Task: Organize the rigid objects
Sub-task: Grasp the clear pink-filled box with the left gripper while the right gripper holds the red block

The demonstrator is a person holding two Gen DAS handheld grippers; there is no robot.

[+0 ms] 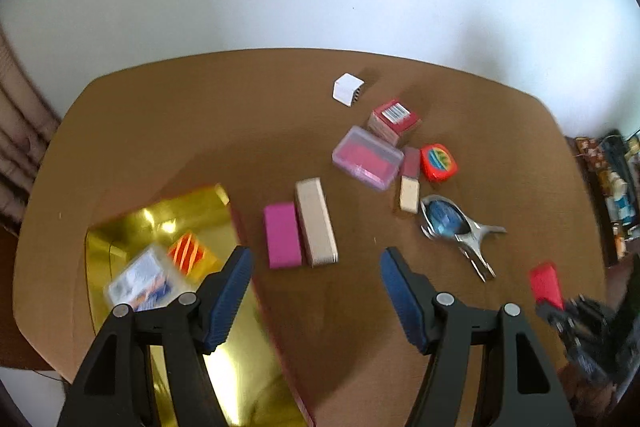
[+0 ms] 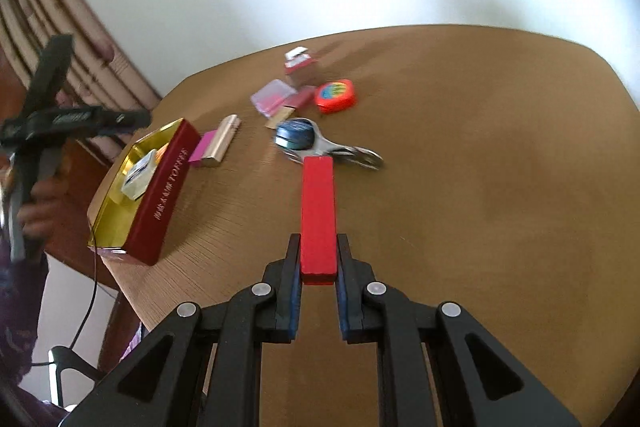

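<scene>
My right gripper (image 2: 318,259) is shut on a long red block (image 2: 317,215), held above the brown table (image 2: 480,167). The same red block (image 1: 545,283) shows at the right edge of the left wrist view, in the blurred right gripper (image 1: 550,307). My left gripper (image 1: 316,283) is open and empty over the table, beside the gold-lined red tin (image 1: 132,227). The tin (image 2: 160,195) holds a clear plastic case (image 1: 140,281) and an orange striped box (image 1: 192,253). A magenta block (image 1: 282,235) and a beige box (image 1: 316,223) lie side by side ahead of the left fingers.
Farther back lie a clear box with pink contents (image 1: 368,159), a red barcode box (image 1: 394,119), a white cube (image 1: 347,89), a red tape measure (image 1: 439,163), a small beige block (image 1: 409,193) and a metal clip with a blue part (image 1: 456,227). A hand (image 2: 36,211) holds the left gripper.
</scene>
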